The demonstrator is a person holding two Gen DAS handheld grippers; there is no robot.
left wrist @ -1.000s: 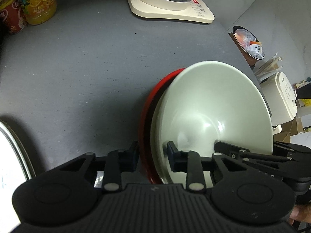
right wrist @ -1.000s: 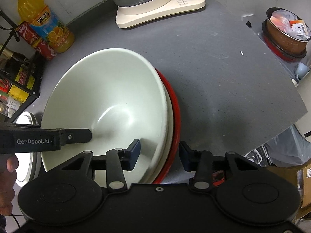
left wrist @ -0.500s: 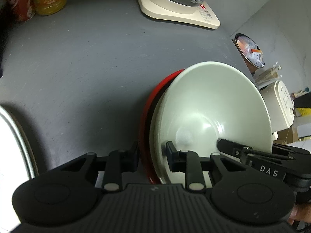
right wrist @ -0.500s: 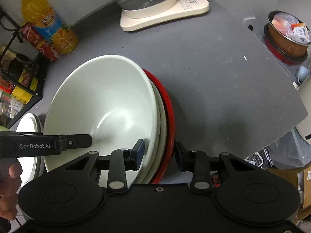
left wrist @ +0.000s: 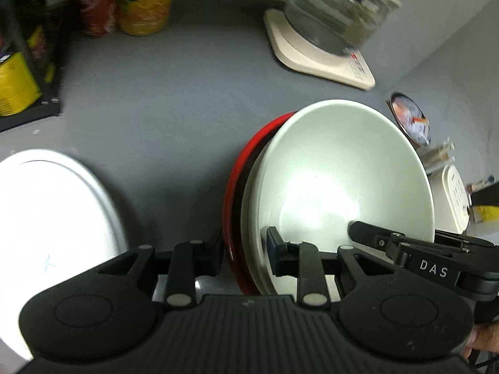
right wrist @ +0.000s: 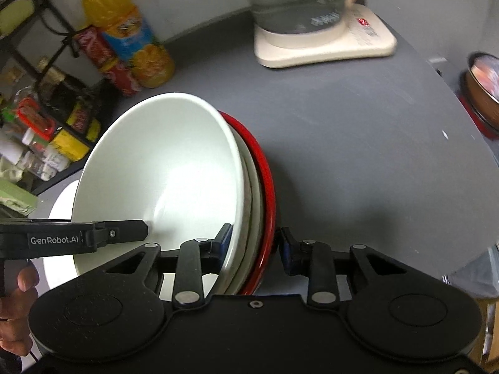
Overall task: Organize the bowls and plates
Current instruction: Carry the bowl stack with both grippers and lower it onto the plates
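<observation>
A white bowl (left wrist: pixel 343 168) sits in a stack with a white plate (left wrist: pixel 251 218) and a red plate (left wrist: pixel 232 205) beneath. My left gripper (left wrist: pixel 243 255) is shut on the stack's left rim. My right gripper (right wrist: pixel 254 246) is shut on the opposite rim of the same stack (right wrist: pixel 162 168), red plate (right wrist: pixel 266 187) outermost. The stack is held above the grey counter (left wrist: pixel 156 109). A white round plate (left wrist: pixel 53 212) lies on the counter at the left; it also shows in the right wrist view (right wrist: pixel 59 205).
A glass kettle on a cream base (right wrist: pixel 312 21) stands at the back. An orange juice bottle (right wrist: pixel 124 31) and red cans (right wrist: pixel 103 53) stand back left beside a black rack (right wrist: pixel 40 103) of jars. A brown pot (right wrist: pixel 486 87) sits beyond the counter's right edge.
Both grippers have lifted the stack and carried it leftward, toward the white plate and the rack. The right gripper closed tighter on the rim. The background is motion-blurred.
</observation>
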